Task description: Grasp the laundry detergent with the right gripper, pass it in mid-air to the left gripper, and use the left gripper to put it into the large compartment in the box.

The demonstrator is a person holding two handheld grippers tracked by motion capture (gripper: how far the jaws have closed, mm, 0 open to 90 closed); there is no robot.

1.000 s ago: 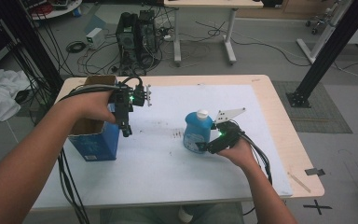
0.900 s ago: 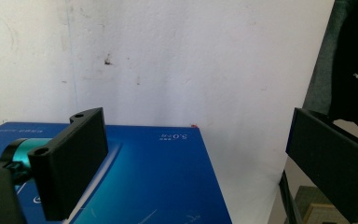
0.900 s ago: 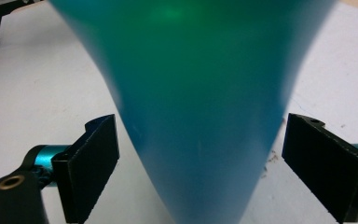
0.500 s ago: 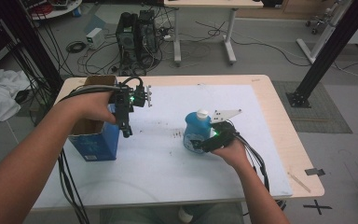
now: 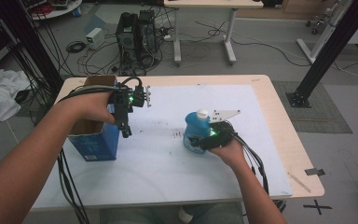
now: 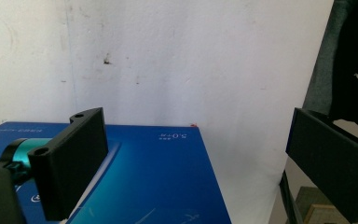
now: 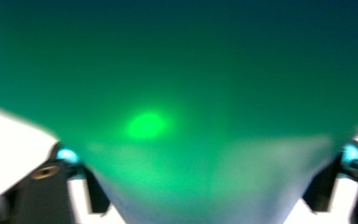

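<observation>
High view: a blue bottle with a white cap stands upright on the white mat, right of centre. The right gripper reaches in from the side, its jaws on either side of the bottle's lower body; they have just been closing on it. The left gripper hangs point-down beside the open cardboard box, which stands near the table's left edge.

Left gripper view: the jaws stand wide apart with nothing between them, above the box's blue side and the mat.

Right gripper view: the bottle sits so close that it is a green-blue blur, and both jaws flank its base. Whether the pads press yet cannot be told.

The grip is low on a rounded, smooth body, so the bottle could slip or tip over when lifted; squeezing hard might dent the plastic.
</observation>
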